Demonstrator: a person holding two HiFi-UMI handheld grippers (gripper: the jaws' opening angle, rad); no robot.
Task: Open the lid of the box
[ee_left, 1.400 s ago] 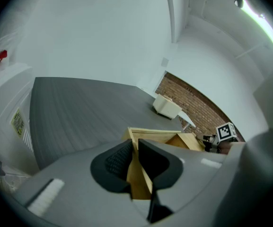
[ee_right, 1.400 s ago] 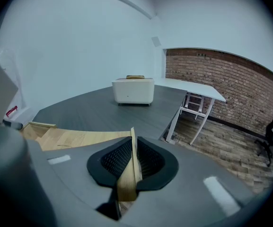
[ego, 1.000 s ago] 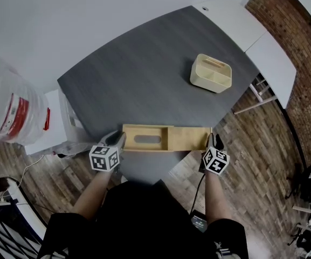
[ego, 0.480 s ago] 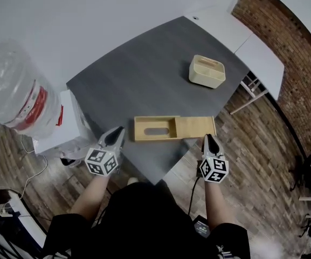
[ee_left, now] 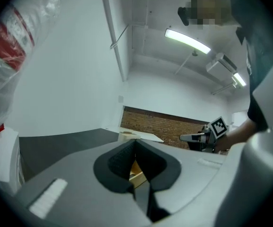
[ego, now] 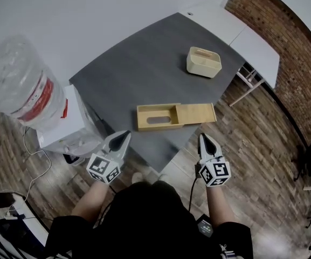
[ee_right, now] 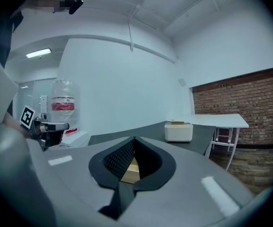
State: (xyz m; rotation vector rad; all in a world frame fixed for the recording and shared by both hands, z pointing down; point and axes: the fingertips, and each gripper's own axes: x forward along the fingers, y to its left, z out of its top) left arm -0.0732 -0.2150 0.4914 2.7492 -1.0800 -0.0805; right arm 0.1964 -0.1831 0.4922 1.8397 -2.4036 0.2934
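The wooden box lies near the front edge of the dark grey table. Its slotted part is at the left and a plain lid panel sticks out to the right. My left gripper hangs off the table's front edge, shut and holding nothing. The right gripper is also back from the box; its jaws have just closed with nothing between them. In the left gripper view the left gripper has its tips together, with the box showing behind them. In the right gripper view the right gripper looks the same.
A cream caddy stands at the table's far right. A large water bottle sits on a white dispenser left of the table. A white table and a brick wall lie to the right, over wood flooring.
Both grippers have pulled back from the ends of the box toward the person and risen. The right jaws have closed. The box stays on the table with its panel out to the right.
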